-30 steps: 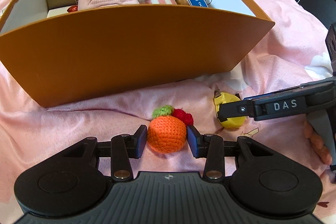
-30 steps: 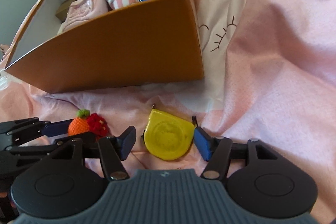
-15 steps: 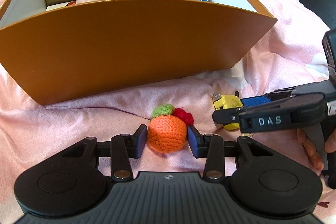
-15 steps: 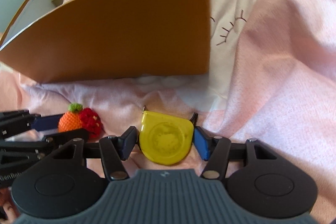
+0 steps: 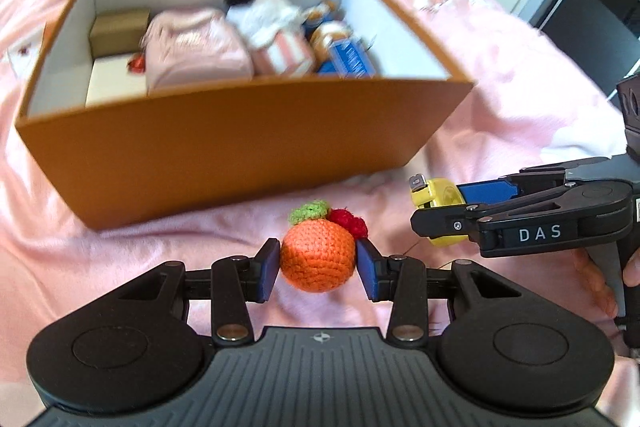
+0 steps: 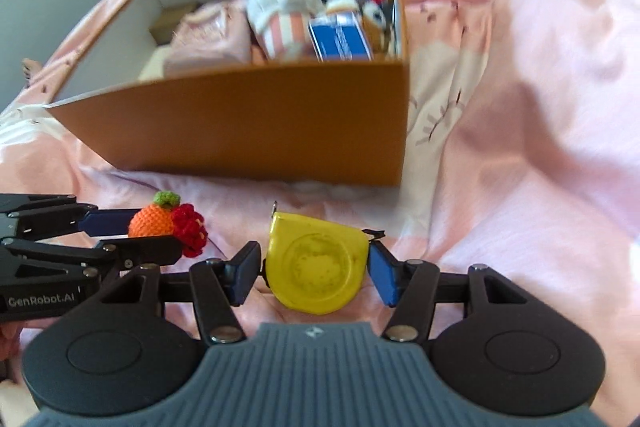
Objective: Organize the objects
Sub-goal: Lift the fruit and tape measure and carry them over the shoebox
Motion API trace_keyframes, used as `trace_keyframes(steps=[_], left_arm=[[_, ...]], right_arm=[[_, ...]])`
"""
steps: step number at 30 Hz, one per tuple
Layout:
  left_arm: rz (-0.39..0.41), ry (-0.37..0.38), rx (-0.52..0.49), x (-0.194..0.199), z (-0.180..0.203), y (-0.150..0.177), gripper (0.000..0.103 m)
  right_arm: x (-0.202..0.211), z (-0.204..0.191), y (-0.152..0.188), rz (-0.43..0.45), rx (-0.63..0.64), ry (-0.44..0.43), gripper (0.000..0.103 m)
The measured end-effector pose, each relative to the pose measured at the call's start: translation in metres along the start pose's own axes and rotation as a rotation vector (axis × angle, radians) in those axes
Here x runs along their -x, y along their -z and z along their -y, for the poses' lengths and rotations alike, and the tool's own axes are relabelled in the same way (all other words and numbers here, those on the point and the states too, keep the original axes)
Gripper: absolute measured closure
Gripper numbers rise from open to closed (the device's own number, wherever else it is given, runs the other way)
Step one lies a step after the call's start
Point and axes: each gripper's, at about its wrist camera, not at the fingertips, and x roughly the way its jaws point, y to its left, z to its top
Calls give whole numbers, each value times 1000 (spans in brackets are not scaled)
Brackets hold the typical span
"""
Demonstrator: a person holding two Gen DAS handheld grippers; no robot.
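Box [image 5: 240, 163] stood on the bedspread [image 5: 100, 267], open-topped. In it, left to right: a carton [image 5: 118, 27] at the back-left corner, a pouch [image 5: 196, 53], a plush toy [image 5: 276, 27], and small plush figures [image 5: 332, 31] with a card [image 5: 350, 61] against the right wall. Before the box: crochet fruit [image 5: 318, 255] between the left gripper's [image 5: 318, 267] pads, tape measure [image 6: 318, 267] to its right between the right gripper's [image 6: 316, 273] pads.

Both tongs are up off the bed now, the left tongs [image 5: 317, 264] lifting the crocheted orange [image 5: 318, 255], the right tongs [image 6: 313, 269] closed onto the yellow tape measure [image 6: 318, 262] and raising it.
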Motion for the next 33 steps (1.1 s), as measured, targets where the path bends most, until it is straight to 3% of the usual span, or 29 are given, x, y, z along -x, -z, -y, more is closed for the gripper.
trace_keyframes(steps=[6, 12, 20, 27, 33], left_arm=[[111, 62, -23, 30, 16, -16, 56], [212, 82, -31, 57, 23, -39, 56], [253, 43, 2, 55, 13, -77, 56], [216, 23, 26, 29, -6, -101, 56], [177, 26, 53, 9, -16, -107, 56]], right_arm=[[43, -3, -12, 71, 38, -51, 43], [90, -17, -27, 182, 166, -48, 42], [107, -33, -75, 250, 331, -23, 42], [60, -32, -120, 103, 435, 19, 42], [20, -39, -139, -46, 562, 58, 42]])
